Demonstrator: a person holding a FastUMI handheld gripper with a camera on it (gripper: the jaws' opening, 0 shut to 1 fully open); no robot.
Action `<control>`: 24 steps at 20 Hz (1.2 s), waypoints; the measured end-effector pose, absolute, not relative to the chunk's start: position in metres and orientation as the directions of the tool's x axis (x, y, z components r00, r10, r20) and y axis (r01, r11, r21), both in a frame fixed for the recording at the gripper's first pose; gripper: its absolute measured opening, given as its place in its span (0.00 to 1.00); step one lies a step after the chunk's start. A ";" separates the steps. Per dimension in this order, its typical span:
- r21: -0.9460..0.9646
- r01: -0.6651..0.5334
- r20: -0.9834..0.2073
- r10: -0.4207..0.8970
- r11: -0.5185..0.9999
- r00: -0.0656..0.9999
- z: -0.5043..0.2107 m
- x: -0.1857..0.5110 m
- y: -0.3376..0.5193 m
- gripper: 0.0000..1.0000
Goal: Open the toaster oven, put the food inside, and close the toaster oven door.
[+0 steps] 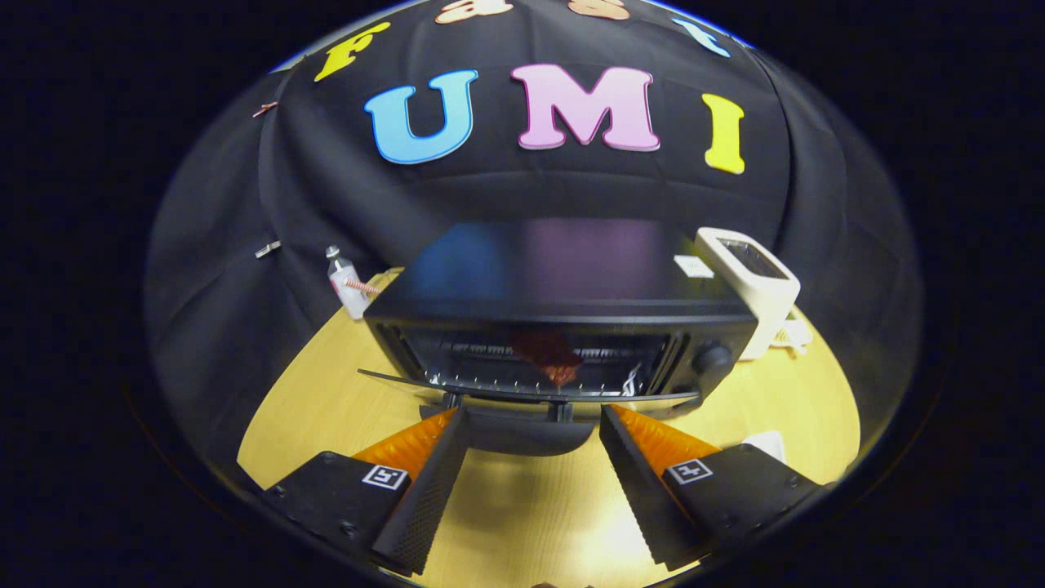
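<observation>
Black toaster oven (563,294), just ahead of gripper (532,420): glass door (531,390) lowered, reddish food (549,353) inside (apparently). Gripper wide, empty. Remaining: close door.

We see the food (545,353) inside the toaster oven (563,327) only as a blurred reddish shape; its kind escapes us.

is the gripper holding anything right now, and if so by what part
Nothing is held. The gripper is open, its fingers spread either side of the toaster oven door handle without pressing on it. The food sits inside the toaster oven.
</observation>
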State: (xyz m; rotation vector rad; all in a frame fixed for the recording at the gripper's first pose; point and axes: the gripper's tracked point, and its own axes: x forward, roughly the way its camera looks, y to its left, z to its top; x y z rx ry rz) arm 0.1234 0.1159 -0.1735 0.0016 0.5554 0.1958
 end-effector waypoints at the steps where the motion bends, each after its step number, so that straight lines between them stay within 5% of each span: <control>1: 0.070 -0.191 -0.508 0.200 0.979 0.838 -0.165 0.127 0.117 0.99; 8: 0.111 -0.163 -0.395 0.194 0.980 0.898 -0.101 0.119 0.094 0.99; 17: 0.018 -0.062 -0.096 0.064 0.998 0.993 0.037 0.089 0.000 0.98; 24: 0.021 0.014 -0.075 -0.013 1.000 0.997 0.048 0.046 -0.036 0.98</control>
